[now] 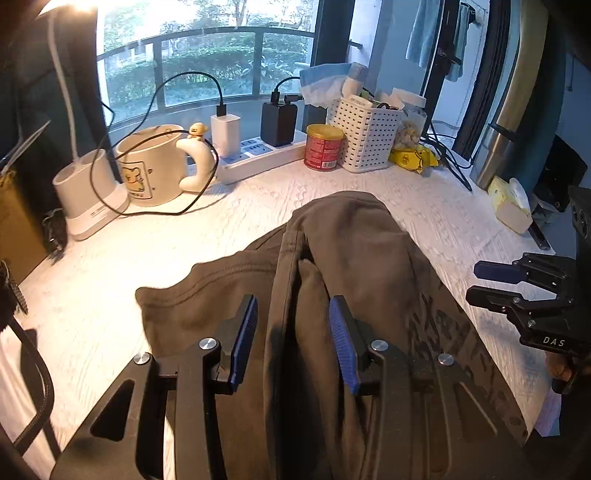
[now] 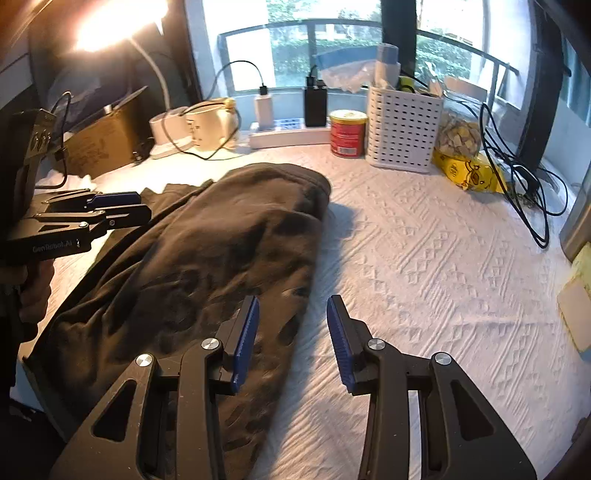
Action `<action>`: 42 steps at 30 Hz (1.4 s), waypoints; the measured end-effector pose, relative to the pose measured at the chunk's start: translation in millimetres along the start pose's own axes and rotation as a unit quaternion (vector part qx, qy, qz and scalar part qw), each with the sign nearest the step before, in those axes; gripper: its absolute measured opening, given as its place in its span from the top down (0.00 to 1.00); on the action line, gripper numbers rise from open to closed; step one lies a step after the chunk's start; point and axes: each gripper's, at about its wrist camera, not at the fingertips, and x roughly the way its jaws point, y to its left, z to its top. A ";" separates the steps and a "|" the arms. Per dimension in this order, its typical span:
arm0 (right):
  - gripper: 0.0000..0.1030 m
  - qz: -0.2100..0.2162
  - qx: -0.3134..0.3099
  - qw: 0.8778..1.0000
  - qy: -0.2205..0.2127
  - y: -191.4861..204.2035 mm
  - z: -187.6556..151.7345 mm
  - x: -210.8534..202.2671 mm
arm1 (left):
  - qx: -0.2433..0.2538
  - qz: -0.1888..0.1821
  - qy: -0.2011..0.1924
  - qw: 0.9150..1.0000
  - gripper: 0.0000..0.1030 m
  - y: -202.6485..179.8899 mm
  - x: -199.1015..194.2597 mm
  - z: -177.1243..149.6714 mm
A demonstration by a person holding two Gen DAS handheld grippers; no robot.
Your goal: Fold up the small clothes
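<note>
Here, left hand-held gripper (image 1: pixel 293 339) and right hand-held gripper (image 2: pixel 293 341) wide-fingered over dark garment (image 2: pixel 207 258).

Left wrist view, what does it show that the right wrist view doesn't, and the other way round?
Only the left wrist view shows hanging blue towels and the garment's open fold between the left hand-held gripper's pads.

Only the right wrist view shows the cardboard box and a broad bare stretch of white textured cloth ahead of the open right hand-held gripper.

Both show the dark garment, mug, red can and white basket.
</note>
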 end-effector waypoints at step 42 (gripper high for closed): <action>0.60 -0.006 -0.006 1.000 0.004 3.7 14.6 12.0 | -0.043 0.071 -0.046 0.995 0.97 30.1 -15.4 2.3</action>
